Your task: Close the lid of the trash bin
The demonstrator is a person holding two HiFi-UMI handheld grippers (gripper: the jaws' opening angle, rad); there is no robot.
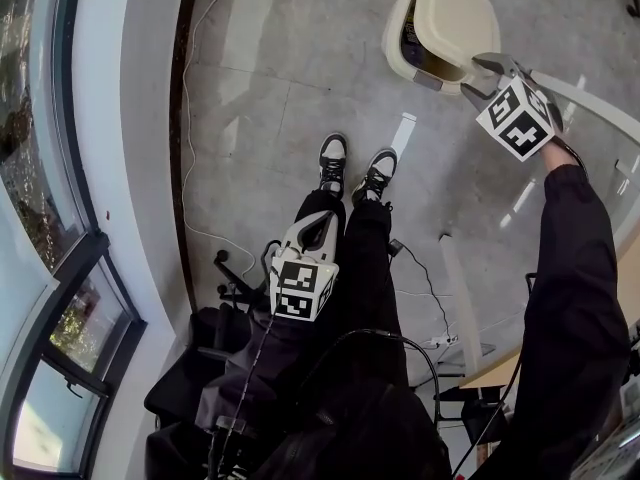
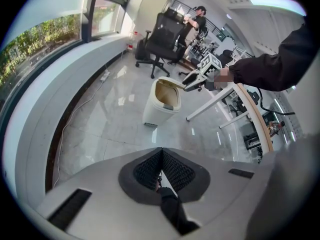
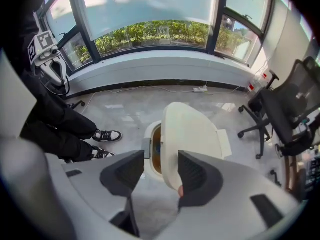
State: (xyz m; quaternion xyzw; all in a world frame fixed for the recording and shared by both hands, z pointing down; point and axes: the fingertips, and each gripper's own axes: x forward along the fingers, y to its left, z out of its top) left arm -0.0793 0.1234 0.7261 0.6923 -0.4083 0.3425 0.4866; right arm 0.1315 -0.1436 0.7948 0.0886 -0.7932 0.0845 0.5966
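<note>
Right gripper (image 3: 156, 170) jaws apart — raised oval lid (image 3: 192, 129) of cream plastic trash bin (image 1: 397, 30) sits between them. Left gripper (image 2: 161, 159) pinched together, empty.

The trash bin (image 1: 400, 23) stood on the floor (image 1: 280, 108) just ahead of the right claw (image 1: 474, 75), its raised lid (image 3: 190, 134) between that claw's parted jaws, nearer the right one. The left claw (image 1: 320, 226) hung well back, with the person's shoes (image 1: 332, 158) between it and the bin. An office chair (image 3: 292, 109) stood off to the right claw's right.
</note>
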